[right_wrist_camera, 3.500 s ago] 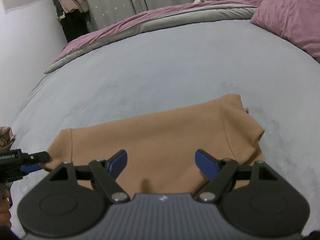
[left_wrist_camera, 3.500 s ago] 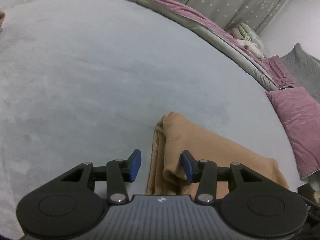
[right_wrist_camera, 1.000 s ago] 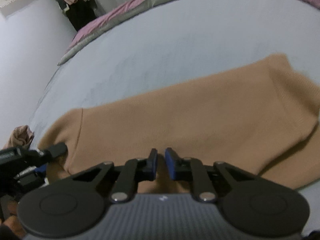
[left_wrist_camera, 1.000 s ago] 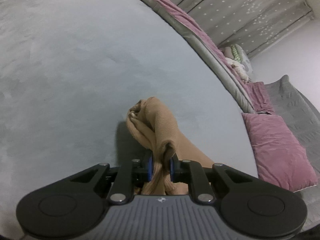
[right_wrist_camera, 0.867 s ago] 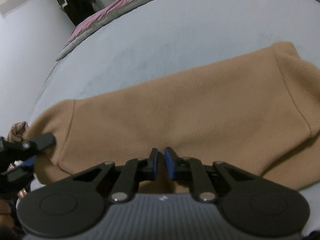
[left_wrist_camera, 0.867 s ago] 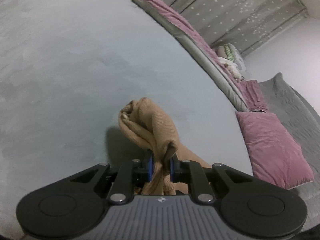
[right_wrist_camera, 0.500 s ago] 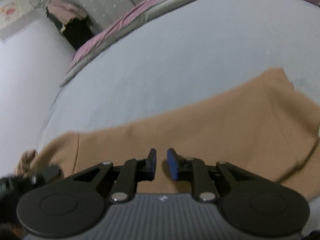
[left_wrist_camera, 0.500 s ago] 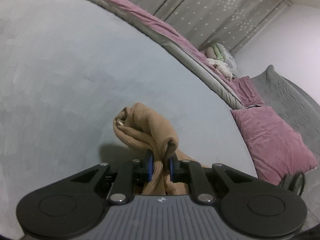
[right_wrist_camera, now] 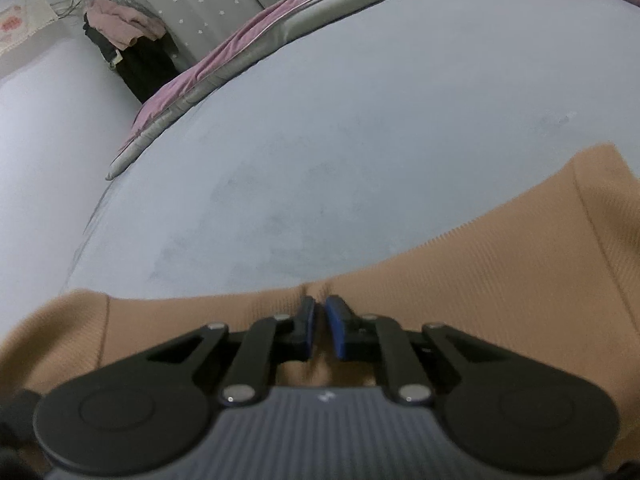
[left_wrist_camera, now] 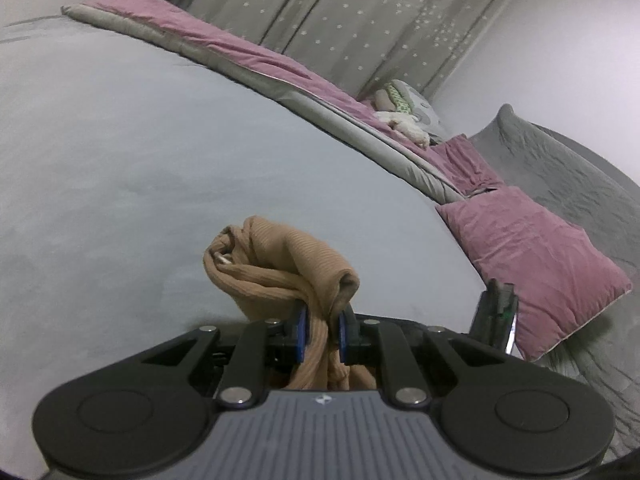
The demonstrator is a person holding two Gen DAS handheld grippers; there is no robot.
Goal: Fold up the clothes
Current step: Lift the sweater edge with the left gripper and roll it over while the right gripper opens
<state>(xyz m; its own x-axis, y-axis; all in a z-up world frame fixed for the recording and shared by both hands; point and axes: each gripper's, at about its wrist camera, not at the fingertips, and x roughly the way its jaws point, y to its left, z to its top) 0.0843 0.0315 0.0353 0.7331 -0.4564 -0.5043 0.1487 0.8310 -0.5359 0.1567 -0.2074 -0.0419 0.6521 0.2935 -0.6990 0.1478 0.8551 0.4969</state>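
A wide bed with a grey cover (right_wrist_camera: pixel 360 128) takes up most of both views, with a pink quilt (left_wrist_camera: pixel 248 56) rolled along its far edge and a pink pillow (left_wrist_camera: pixel 536 264) at the head end. On the cover lies the tan ribbed knit garment (right_wrist_camera: pixel 480 292), spread in a long band across the near side of the bed, a seam near each end.

The left gripper (left_wrist_camera: pixel 323 330) has its blue pads pressed on a bunched end of the garment (left_wrist_camera: pixel 288 264), which is gathered into thick folds and raised clear of the cover (a shadow falls on the cover beneath it). The right gripper (right_wrist_camera: pixel 320 330) is pinched on the far edge of the fabric at about the middle of the band, where a small pucker rises between the pads.

Judging by the layout, folding is at an early stage: both edges are gripped, but no crease across the body is laid yet, and the garment has yet to be brought over and flattened.
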